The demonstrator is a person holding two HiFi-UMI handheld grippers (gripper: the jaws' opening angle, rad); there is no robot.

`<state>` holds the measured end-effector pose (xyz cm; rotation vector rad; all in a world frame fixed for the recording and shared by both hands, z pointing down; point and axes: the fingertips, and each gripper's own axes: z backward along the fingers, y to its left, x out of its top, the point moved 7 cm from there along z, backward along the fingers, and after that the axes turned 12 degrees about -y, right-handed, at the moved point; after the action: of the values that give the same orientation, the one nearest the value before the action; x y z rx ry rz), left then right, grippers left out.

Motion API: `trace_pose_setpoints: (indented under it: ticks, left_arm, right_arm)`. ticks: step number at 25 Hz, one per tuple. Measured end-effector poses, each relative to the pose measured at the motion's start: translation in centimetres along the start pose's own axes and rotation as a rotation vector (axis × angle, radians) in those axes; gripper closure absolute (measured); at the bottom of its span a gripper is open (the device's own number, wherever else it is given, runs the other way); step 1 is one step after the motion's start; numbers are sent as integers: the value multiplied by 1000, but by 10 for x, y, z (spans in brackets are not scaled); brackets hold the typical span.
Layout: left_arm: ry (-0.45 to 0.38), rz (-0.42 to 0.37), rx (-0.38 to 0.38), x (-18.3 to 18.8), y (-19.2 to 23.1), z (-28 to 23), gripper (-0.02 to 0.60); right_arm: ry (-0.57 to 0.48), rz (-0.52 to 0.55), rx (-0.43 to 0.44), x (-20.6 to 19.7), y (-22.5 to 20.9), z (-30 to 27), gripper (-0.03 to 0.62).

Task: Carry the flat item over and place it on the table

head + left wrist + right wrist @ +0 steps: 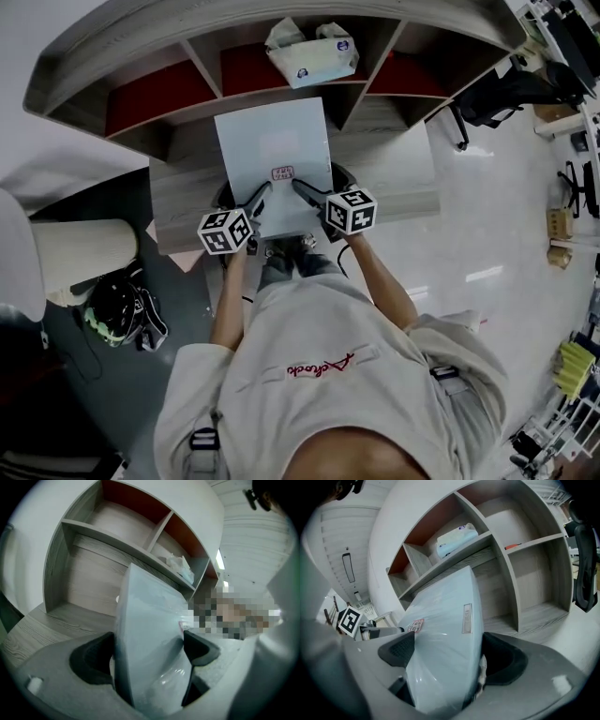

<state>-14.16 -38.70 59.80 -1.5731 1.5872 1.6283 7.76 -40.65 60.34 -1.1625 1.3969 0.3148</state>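
Note:
The flat item (270, 150) is a pale blue-white packet in clear wrap with a small red label. In the head view it is held level above the wooden shelf unit's lower ledge (187, 202). My left gripper (262, 192) is shut on its near left edge and my right gripper (302, 187) on its near right edge. The left gripper view has the flat item (150, 639) squeezed between both dark pads, and my left gripper (152, 656) bends it. In the right gripper view the flat item (445, 644) fills my right gripper (447, 660).
A curved shelf unit (281, 37) with red-backed compartments stands ahead; a tissue pack (314, 54) lies in its middle compartment. A black helmet (117, 314) and a cream bin (80, 253) sit on the floor at left. An office chair (506, 94) stands at right.

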Motion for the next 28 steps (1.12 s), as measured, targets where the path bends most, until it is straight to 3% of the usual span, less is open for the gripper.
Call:
trace_pose_setpoints:
  ticks: [14, 28]
  left_arm:
    - [45, 36, -18, -2, 28, -18, 98]
    - [189, 129, 30, -67, 67, -41, 98]
  right_arm:
    - [37, -15, -42, -8, -2, -26, 123]
    - [193, -107, -97, -73, -36, -49, 125]
